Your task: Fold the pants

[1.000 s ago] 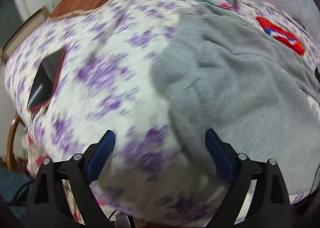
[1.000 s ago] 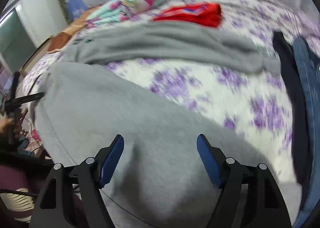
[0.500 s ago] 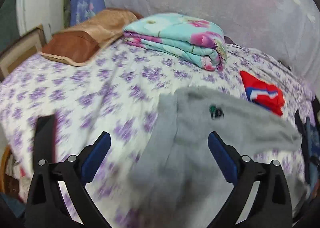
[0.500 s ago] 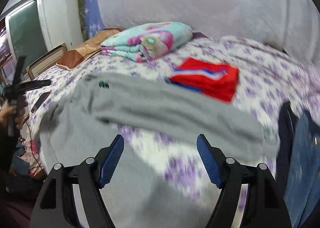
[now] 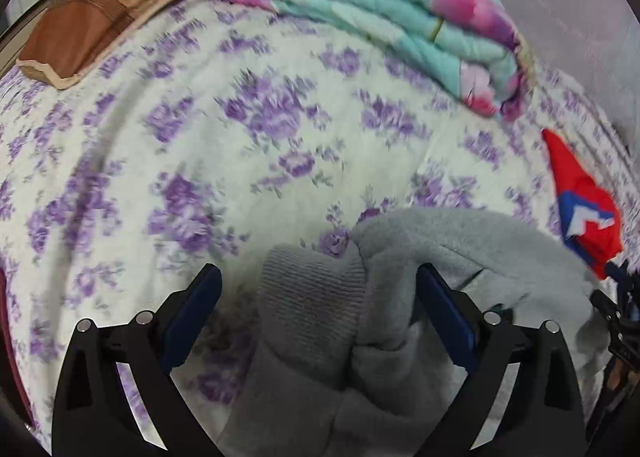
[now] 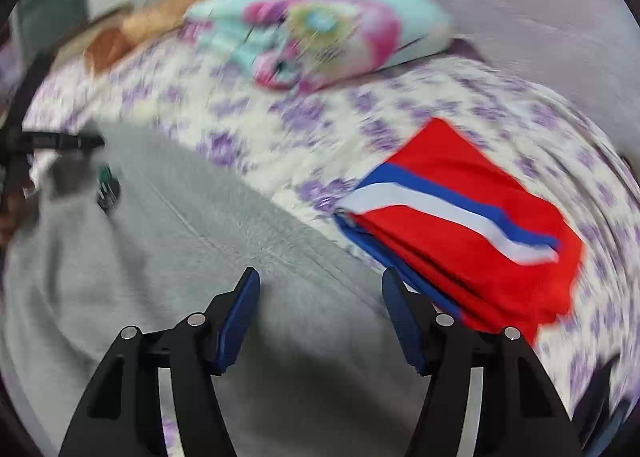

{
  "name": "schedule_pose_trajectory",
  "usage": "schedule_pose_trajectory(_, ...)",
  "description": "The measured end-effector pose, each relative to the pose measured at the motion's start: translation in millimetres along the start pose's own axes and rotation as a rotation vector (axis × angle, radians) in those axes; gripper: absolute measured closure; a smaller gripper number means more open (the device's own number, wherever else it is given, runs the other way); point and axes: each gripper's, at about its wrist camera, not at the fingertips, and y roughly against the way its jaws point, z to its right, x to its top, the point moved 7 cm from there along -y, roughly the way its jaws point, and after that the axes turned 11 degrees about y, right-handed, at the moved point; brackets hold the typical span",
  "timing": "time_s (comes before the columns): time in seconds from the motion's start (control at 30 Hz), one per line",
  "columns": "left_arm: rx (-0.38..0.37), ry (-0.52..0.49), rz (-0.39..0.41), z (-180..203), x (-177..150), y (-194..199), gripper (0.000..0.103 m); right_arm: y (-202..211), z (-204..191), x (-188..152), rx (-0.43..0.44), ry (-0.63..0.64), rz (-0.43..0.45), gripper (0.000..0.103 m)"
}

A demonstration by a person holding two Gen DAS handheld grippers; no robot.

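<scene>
Grey fleece pants (image 5: 420, 257) lie on a purple-flowered bed sheet (image 5: 200, 137). In the left wrist view a ribbed grey cuff (image 5: 312, 297) sits between the fingers of my left gripper (image 5: 318, 309), which is open around it. In the right wrist view the pants (image 6: 200, 237) spread across the lower left, and my right gripper (image 6: 320, 313) is open just above the grey cloth. The other gripper (image 6: 52, 143) shows at the far left edge, by the pants' end.
A folded red garment with a white and blue stripe (image 6: 472, 217) lies just right of the pants, also in the left wrist view (image 5: 584, 213). A folded teal and pink quilt (image 5: 380, 17) and a brown pillow (image 5: 92, 17) lie at the bed's far side.
Both grippers have dropped lower and forward over the pants. The ribbed cuff now lies between my left fingers. The red garment is much closer to my right gripper.
</scene>
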Motion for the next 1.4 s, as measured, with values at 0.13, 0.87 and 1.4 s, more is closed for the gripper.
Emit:
schedule_pose_trajectory(0.13, 0.034, -0.044, 0.005, 5, 0, -14, 0.005, -39, 3, -4, 0.027, 0.011, -0.054, 0.042)
schedule_pose_trajectory(0.87, -0.240, -0.126, 0.222, 22, -26, 131, 0.051, 178, -41, -33, -0.037, 0.054, 0.354, 0.095)
schedule_pose_trajectory(1.4, -0.322, -0.051, 0.047, -67, -194, 172, 0.031, 165, -154, -184, 0.195, -0.200, 0.360, 0.094)
